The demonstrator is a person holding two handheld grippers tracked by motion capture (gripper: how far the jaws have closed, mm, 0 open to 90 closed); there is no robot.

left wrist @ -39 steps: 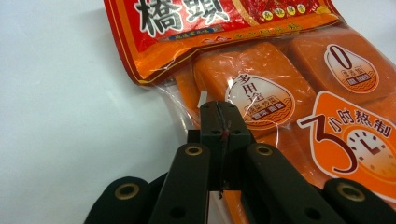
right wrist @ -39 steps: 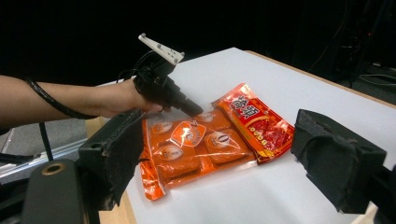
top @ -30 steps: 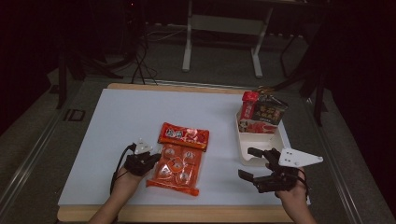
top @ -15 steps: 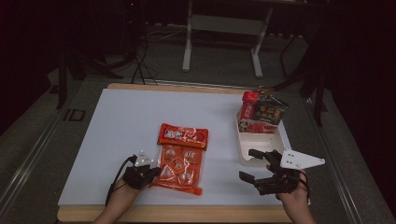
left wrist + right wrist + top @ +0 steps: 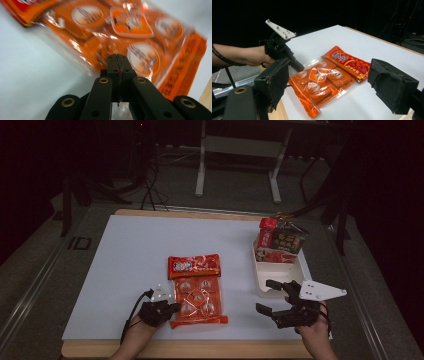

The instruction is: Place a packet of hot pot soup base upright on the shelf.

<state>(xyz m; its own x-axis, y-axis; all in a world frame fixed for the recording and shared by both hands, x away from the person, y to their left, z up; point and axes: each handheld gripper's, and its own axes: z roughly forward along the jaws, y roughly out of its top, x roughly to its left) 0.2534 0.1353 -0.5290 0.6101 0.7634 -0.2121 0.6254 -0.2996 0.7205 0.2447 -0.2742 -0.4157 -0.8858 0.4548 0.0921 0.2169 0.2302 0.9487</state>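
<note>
The orange snack packet (image 5: 198, 301) lies flat on the white table (image 5: 125, 270), near the person's edge, with its upper end partly resting on a smaller red packet (image 5: 194, 265). The left claw (image 5: 170, 309) is at the left edge of this orange packet. In the left gripper view its two black jaws are pressed together with no gap, and the clear film border of the packet (image 5: 82, 62) reaches right up to their tips. It seems that the claw pinches this thin border, because the border is flat and easy to hold while the filled middle part is thick and slippery. Whether film is really caught between the tips I cannot tell for sure, since the picture is blurred there.

The right claw (image 5: 270, 296) waits to the right of the packet, well apart from it. Its jaws stand wide open and hold nothing; in the right gripper view the two foam pads (image 5: 272, 82) frame the packet (image 5: 319, 82) from far. I judge that it stays ready, perhaps to take the other side.

Behind it stands a white tray (image 5: 297, 272) with a dark food package (image 5: 280, 242) at its far end. Its near part is free, so probably the packets go there.
</note>
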